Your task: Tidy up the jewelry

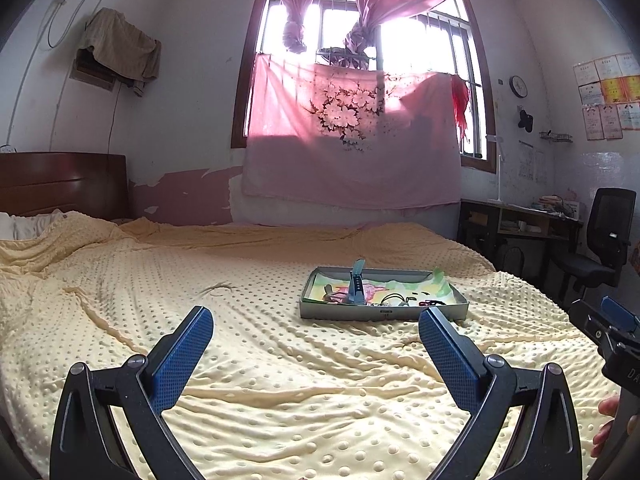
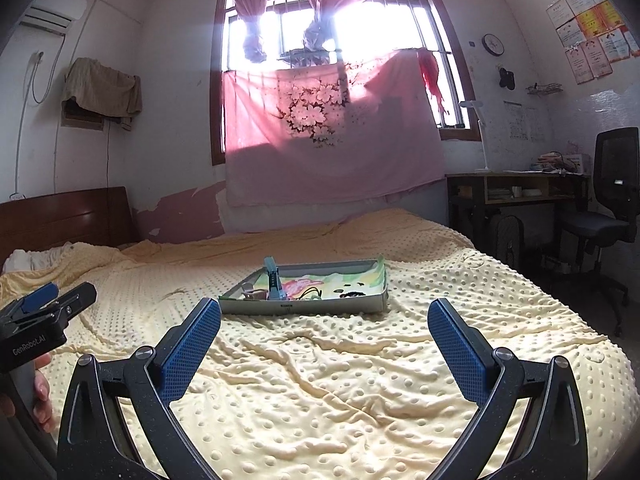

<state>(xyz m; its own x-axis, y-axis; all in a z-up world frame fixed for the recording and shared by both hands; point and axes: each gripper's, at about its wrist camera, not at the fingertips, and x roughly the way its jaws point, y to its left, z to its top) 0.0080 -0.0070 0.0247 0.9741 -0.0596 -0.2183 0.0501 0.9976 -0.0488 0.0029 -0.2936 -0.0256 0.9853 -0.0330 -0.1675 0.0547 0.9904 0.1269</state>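
Fingers spread wide on both grippers, nothing pinched. Left gripper [image 1: 316,330] hangs over the yellow dotted blanket [image 1: 240,380]; right gripper [image 2: 324,320] does the same, approx level w/ it. Each shows at the edge of the other's view, w/ part of a hand [image 2: 40,384] on the handle.

Jewelry tray [image 1: 384,312], a shallow grey box w/ a colourful printed liner, sits on the blanket ahead of both finger pairs: just past the left gripper's right fingertip [image 1: 434,320], and beyond the gap btwn the right gripper's fingers, nearer its left fingertip [image 2: 210,312]. No finger touches it.

Inside the tray: a blue watch strap [image 1: 356,286] standing up near the front-left, plus small dark bits beside it, too small to ID. A thin dark loop [image 1: 220,289] lies on the blanket, apart from the tray, ahead of the left gripper's left finger.
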